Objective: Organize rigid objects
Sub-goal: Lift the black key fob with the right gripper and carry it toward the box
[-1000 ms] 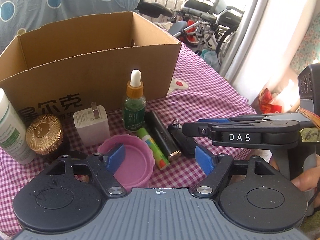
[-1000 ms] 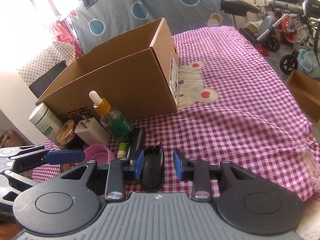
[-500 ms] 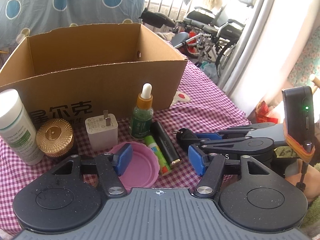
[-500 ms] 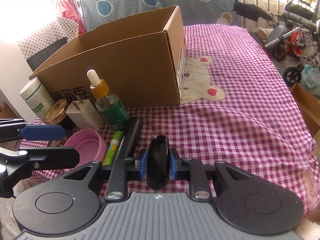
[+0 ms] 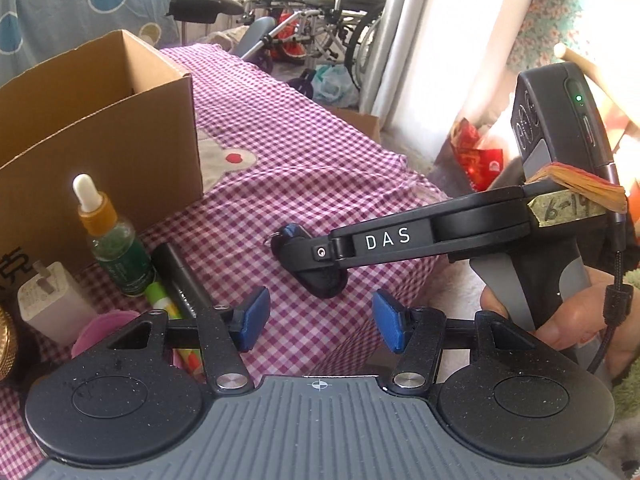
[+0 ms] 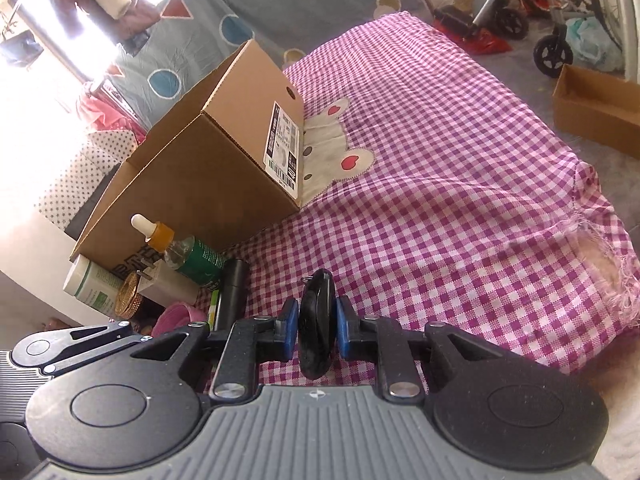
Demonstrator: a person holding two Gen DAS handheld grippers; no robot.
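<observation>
Here the right tool is clamped on a black oval key fob, low at frame centre over the purple checked cloth. The left tool is closing, nothing between its blue pads. At upper left stands an open brown cardboard box, a green dropper bottle beside it.

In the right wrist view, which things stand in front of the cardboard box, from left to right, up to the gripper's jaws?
White bottle with green label → gold lid → white charger plug → green dropper bottle → black tube → black key fob, held in the right gripper.
</observation>
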